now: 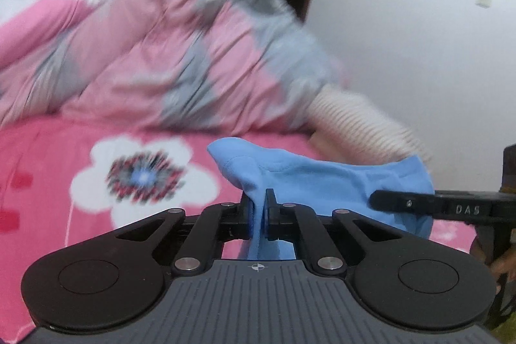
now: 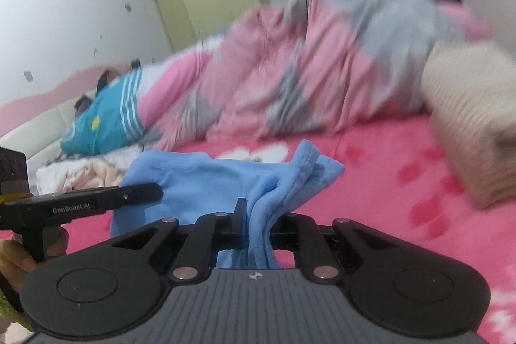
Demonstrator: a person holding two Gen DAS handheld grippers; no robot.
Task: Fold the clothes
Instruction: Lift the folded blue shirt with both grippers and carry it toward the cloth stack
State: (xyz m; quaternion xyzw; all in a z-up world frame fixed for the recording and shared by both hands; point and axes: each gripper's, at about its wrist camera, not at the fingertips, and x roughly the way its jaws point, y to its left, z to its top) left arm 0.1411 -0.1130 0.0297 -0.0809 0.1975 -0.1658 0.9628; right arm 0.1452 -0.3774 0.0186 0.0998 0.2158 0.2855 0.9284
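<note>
Below, the bed (image 1: 48, 170) and rumpled quilt (image 1: 154, 54) blur with motion. I hold the blue garment (image 1: 322, 179) above the bed, left gripper (image 1: 257, 208) and right gripper (image 2: 258, 215) each clenched on bunched cloth. Such thick bunches may slip free, I judge, skewing the fold.

Pink floral bed (image 1: 48, 157), rumpled quilt (image 1: 154, 54).

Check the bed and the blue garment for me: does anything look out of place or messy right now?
Nothing looks damaged. The blue garment hangs bunched between the left gripper and right gripper, not yet flat. Behind it the quilt is heaped in a crumpled pile on the bed sheet.
</note>
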